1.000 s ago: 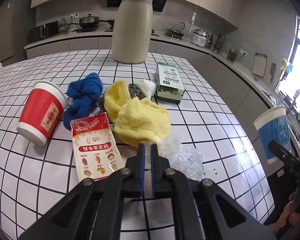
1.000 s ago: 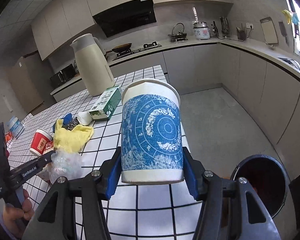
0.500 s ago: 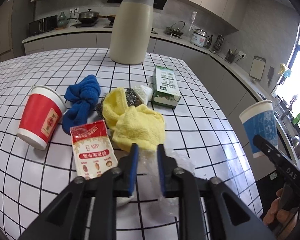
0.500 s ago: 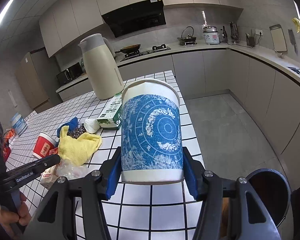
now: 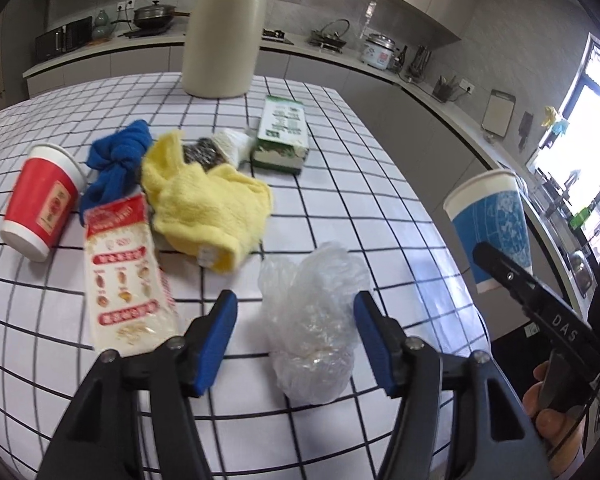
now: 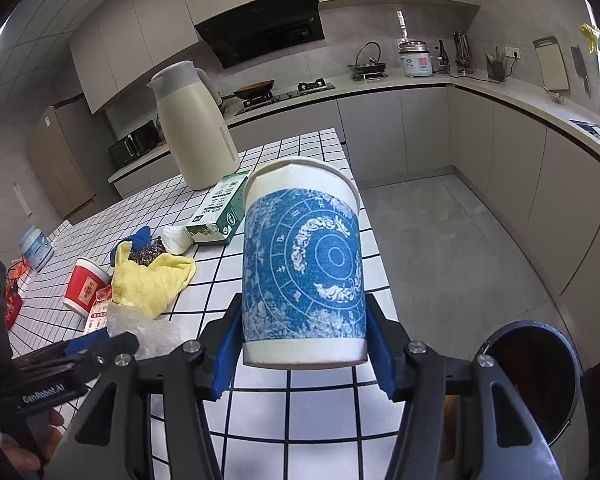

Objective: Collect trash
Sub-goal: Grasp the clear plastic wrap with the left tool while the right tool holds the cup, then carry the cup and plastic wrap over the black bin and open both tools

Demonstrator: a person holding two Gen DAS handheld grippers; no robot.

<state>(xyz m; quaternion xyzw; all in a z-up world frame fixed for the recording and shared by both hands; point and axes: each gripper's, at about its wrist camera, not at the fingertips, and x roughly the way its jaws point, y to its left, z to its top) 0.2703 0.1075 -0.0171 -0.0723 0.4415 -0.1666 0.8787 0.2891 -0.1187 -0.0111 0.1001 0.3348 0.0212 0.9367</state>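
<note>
- Cutting across the top edge of the left wrist view, the cream thermos jug (image 5: pixel 224 36) is shown without its lid.
- Part of the steel scourer (image 5: pixel 200 152) is hidden under the yellow cloth (image 5: pixel 208 208), and the print on the snack packet (image 5: pixel 128 276) is too blurred to be read.
- Only a slice of the dark trash bin (image 6: pixel 536 372) is seen, at 4 o'clock in the right wrist view.
- The left gripper (image 5: pixel 296 320) has just been opening; its jaws stand wide, with the crumpled clear plastic bag (image 5: pixel 312 320) lying on the tiled counter (image 5: pixel 372 184) between them, nearer the 3 o'clock pad. Whether that pad touches the bag cannot be told.
- The right gripper (image 6: pixel 300 340) is clamped on the blue paper cup (image 6: pixel 304 276), which is held upright off the counter.
</note>
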